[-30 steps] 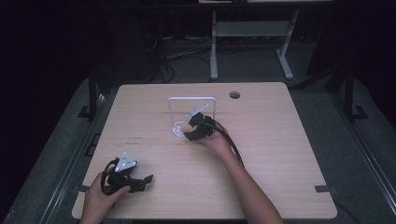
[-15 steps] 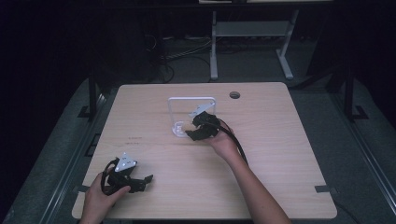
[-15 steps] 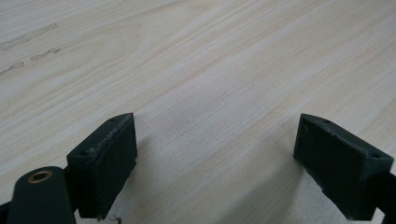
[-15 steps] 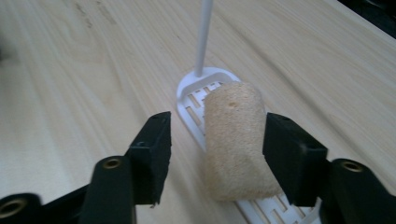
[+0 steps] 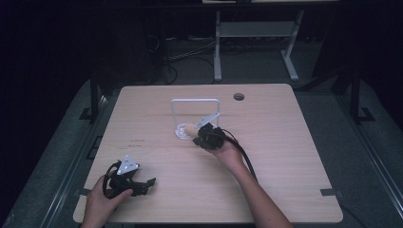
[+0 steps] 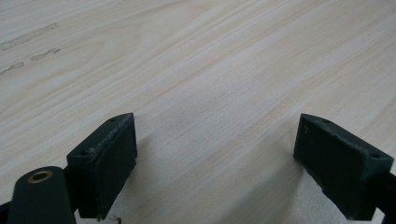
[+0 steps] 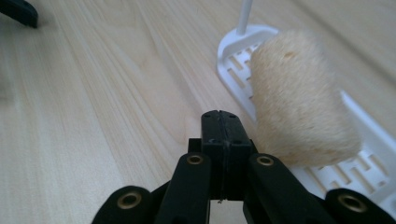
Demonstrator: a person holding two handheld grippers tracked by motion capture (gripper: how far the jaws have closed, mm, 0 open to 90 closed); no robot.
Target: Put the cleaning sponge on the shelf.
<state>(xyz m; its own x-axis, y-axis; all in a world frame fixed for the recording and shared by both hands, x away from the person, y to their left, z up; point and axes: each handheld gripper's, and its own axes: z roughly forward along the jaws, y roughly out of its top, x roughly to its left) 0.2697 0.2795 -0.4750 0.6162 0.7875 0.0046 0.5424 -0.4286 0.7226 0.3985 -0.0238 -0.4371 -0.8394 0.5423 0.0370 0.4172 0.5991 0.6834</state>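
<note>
A: Where does the pale fuzzy roll (image 7: 299,102) sit?

B: It lies on the slotted base of the white rack (image 7: 373,154), near the middle of the surface (image 5: 285,156). In the high view the roll (image 5: 189,128) is at the foot of the rack's upright frame (image 5: 196,101), probably so the frame keeps it from rolling off.

A: And the right claw (image 7: 223,122)?

B: Its jaws have just been closing and now meet flat against each other with nothing between them. The roll is just beside them, to their right in the right gripper view, not gripped. The closed tip looks suited to nudging rather than lifting.

A: The left claw (image 6: 224,158)?

B: Wide apart, empty, resting low over bare wood at the near left corner (image 5: 127,176), seemingly parked out of the way.
</note>
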